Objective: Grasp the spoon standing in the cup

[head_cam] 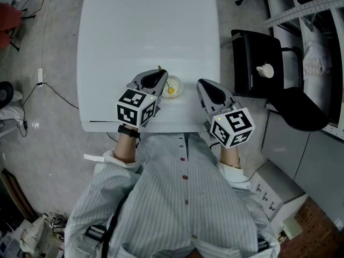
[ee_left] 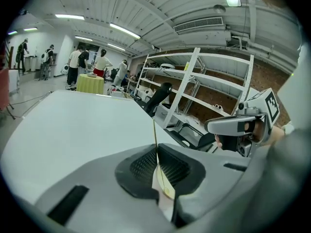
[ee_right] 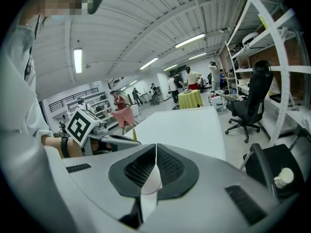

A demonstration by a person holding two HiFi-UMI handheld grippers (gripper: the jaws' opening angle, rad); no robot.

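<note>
A: How many tongs do you count?
B: Two, the left tongs (head_cam: 160, 75) and the right tongs (head_cam: 203, 87). There are two marker cubes (head_cam: 136, 108), one on each.
A: And on the worktop (head_cam: 145, 31)?
B: One cup (head_cam: 176, 87), with one spoon (head_cam: 170, 91) in it.
A: Any chairs?
B: One black chair (head_cam: 257, 58), carrying one small white object (head_cam: 265, 70).

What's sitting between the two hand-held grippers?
A small white cup holding a thin yellow spoon, shown in the head view. The left hand-held gripper pinches the spoon's handle; the right hand-held gripper is shut, empty.
</note>
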